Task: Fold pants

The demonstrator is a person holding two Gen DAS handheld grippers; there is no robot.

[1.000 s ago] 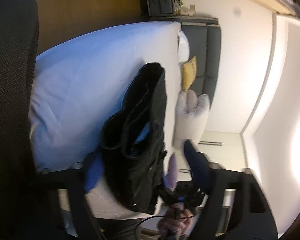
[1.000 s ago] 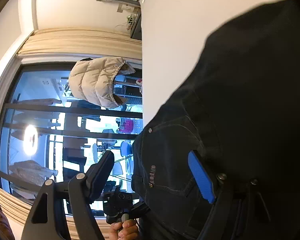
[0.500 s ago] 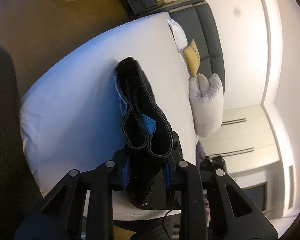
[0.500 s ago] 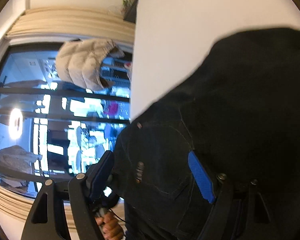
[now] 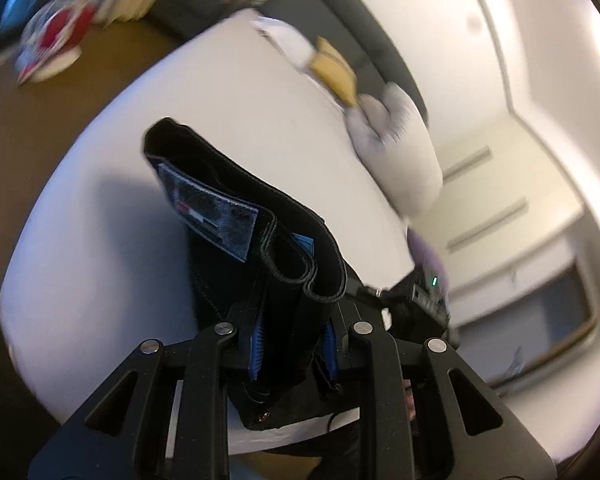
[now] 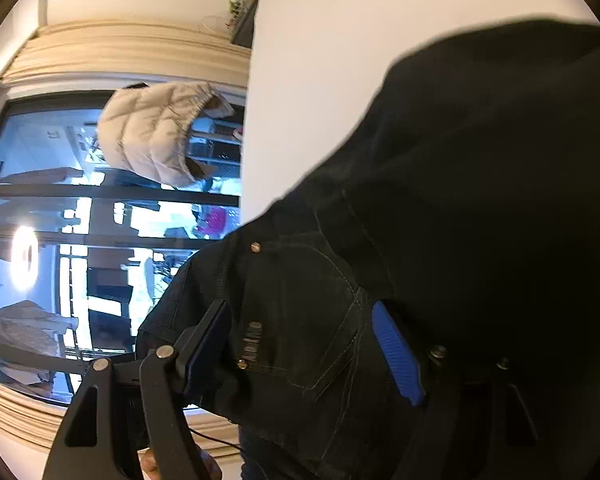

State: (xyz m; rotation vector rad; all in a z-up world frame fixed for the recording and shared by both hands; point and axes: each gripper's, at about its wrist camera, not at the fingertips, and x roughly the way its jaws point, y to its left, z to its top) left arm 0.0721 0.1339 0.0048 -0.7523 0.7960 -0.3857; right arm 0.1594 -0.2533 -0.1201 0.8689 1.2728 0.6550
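Black denim pants [image 5: 236,208] lie bunched on a white bed [image 5: 132,184]. My left gripper [image 5: 294,340] is shut on the pants' waistband, whose folded layers stand up between the blue pads. In the right wrist view the pants [image 6: 440,220] fill the right side, back pocket and rivets showing. My right gripper [image 6: 304,340] has its jaws wide apart, with pocket fabric lying between them; the right blue pad [image 6: 398,354] touches the cloth, the left finger stands off it. The right gripper's body [image 5: 420,300] shows in the left wrist view beyond the pants.
A grey pillow [image 5: 400,152], a yellow cushion [image 5: 334,70] and a dark headboard [image 5: 364,28] are at the bed's far end. Brown floor [image 5: 40,96] lies left of the bed. A beige puffer jacket [image 6: 156,132] hangs before a large window [image 6: 60,240].
My left gripper was open beside the pants one second ago; it closed on the waistband and has lifted and turned with it. My right gripper stayed open on the pocket area.
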